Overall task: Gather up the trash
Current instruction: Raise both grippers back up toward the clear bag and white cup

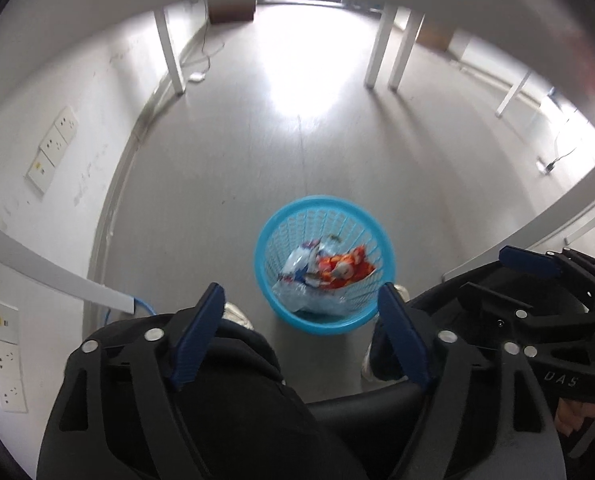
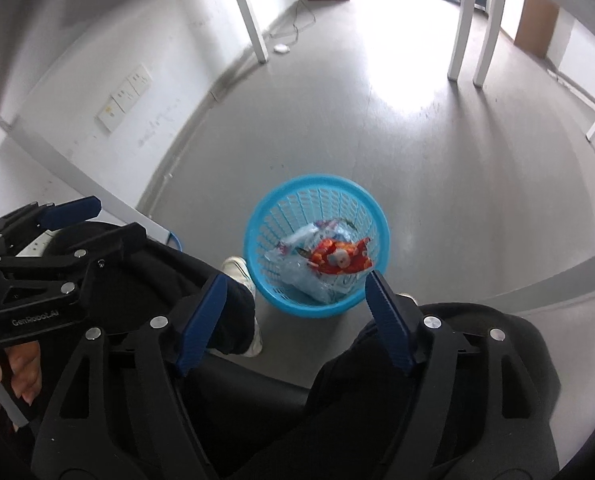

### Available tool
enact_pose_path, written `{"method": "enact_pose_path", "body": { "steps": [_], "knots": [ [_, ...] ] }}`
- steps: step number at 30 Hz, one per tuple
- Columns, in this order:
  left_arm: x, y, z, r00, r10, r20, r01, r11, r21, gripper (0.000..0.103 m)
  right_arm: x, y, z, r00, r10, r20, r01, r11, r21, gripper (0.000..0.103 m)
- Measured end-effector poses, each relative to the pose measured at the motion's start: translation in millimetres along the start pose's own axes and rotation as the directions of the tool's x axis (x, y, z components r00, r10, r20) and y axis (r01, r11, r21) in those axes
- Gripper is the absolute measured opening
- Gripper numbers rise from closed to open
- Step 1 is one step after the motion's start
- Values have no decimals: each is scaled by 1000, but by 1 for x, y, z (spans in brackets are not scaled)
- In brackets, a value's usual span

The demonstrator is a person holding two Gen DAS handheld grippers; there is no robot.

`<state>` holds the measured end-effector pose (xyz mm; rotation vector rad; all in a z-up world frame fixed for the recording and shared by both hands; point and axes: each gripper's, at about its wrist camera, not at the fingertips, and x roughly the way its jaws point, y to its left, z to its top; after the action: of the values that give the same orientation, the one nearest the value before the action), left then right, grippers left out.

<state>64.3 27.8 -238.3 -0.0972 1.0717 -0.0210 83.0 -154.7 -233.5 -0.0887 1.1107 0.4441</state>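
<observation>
A blue mesh basket (image 1: 269, 236) (image 2: 253, 216) stands on the grey floor between a seated person's feet. Inside lie an orange-red wrapper (image 1: 343, 268) (image 2: 339, 258), a white-and-blue packet (image 1: 299, 266) and clear crumpled plastic (image 2: 309, 280). My left gripper (image 1: 301, 300) hangs above the basket's near rim, open, nothing between its blue pads. My right gripper (image 2: 295, 284) is likewise above the near rim, open and empty. Each gripper also shows at the edge of the other's view: the right gripper (image 1: 537, 264), the left gripper (image 2: 73, 210).
The person's dark trouser legs (image 1: 233, 360) and white shoes (image 2: 237, 270) flank the basket. White table legs (image 1: 381, 48) (image 2: 249, 12) stand farther back. A wall with sockets (image 1: 53, 144) runs on the left, with a blue cable (image 1: 145, 308) at its foot.
</observation>
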Motion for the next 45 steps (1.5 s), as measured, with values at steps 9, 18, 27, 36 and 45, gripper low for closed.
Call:
{"method": "enact_pose_path", "body": {
  "steps": [9, 18, 27, 36, 45],
  "knots": [
    [-78, 0, -15, 983, -33, 179, 31, 999, 14, 97, -86, 1, -8, 979, -8, 206, 8, 1000, 0, 83],
    [-137, -1, 8, 943, -12, 331, 5, 1000, 20, 97, -148, -7, 13, 923, -17, 385, 10, 1000, 19, 94],
    [-148, -18, 66, 915, -69, 399, 46, 997, 65, 97, -172, -7, 61, 944, 1, 329, -48, 990, 136, 96],
    [-152, -20, 92, 898, -100, 429, 75, 994, 73, 97, -207, -5, 70, 907, -59, 416, 38, 998, 58, 94],
    [-151, 5, 111, 900, -69, 431, 73, 997, 7, 97, -197, -6, 110, 893, -71, 445, 66, 997, 27, 94]
  ]
}}
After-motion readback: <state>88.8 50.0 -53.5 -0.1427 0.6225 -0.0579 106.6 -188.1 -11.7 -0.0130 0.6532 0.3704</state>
